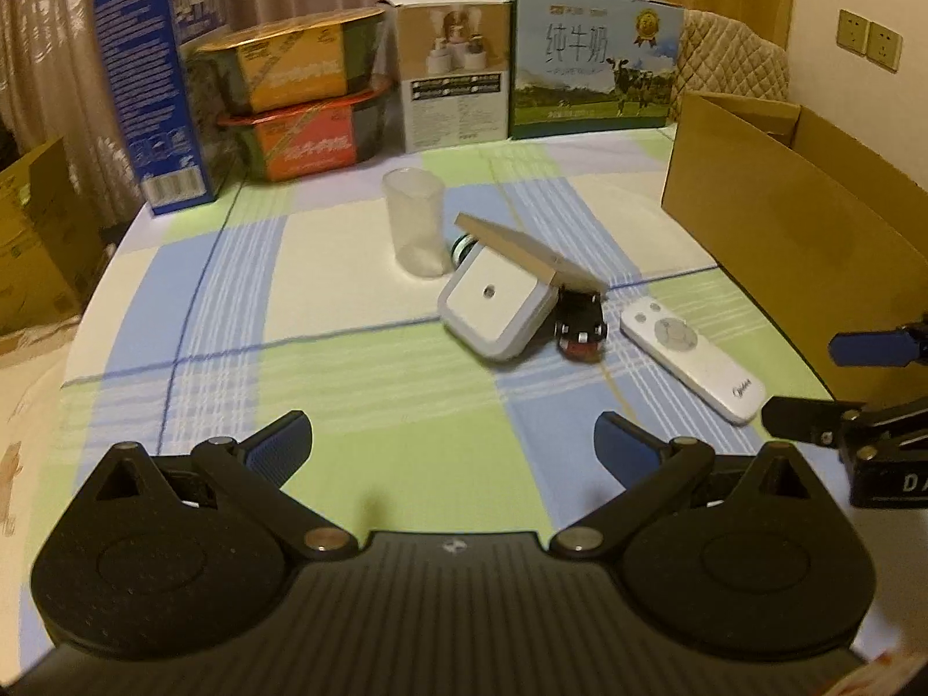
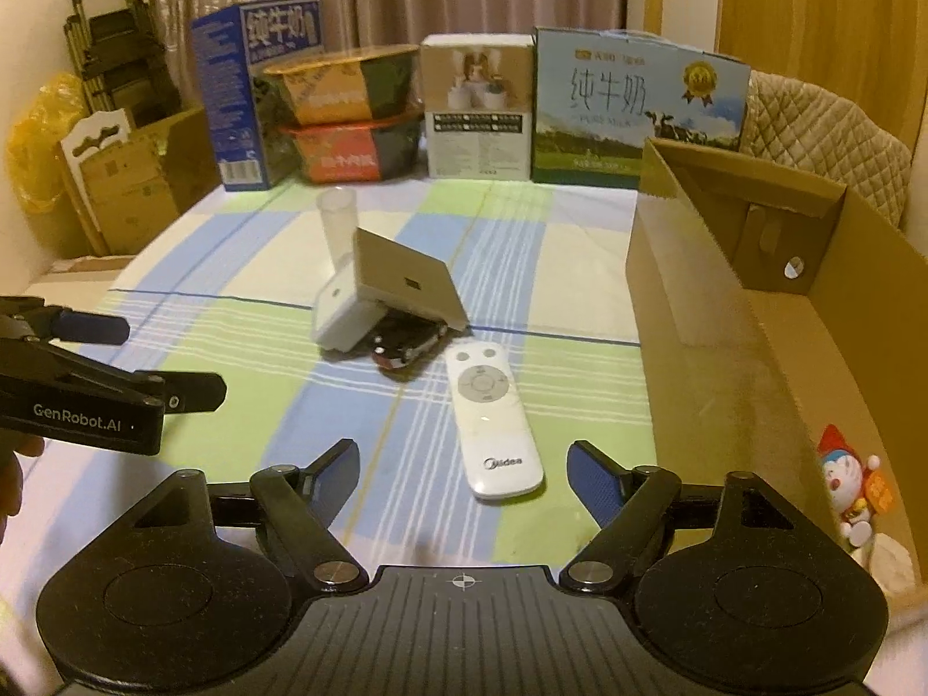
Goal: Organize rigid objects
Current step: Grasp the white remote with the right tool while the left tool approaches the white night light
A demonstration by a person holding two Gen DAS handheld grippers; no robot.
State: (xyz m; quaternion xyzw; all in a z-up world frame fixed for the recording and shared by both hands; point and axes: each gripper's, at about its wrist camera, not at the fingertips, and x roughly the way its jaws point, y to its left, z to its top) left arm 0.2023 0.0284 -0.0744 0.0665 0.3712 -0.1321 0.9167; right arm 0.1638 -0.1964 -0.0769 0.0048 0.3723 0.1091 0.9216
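Nearest the right wrist camera, the right gripper [image 2: 463, 472] hangs with its jaws apart and empty, the near end of a white remote control [image 2: 492, 423] lying flat on the checked tablecloth [image 2: 232, 336] just ahead between the blue pads [image 2: 594, 484]. Judged by its look, the remote is light, stiff and smooth plastic, best pinched across its narrow sides near the middle. Beyond it sit a toy car [image 2: 406, 345], a white square device [image 2: 342, 313] and a clear cup [image 2: 338, 226]; an open cardboard box [image 2: 754, 313] stands to the right. The left gripper [image 1: 452, 446] is also spread wide, holding nothing.
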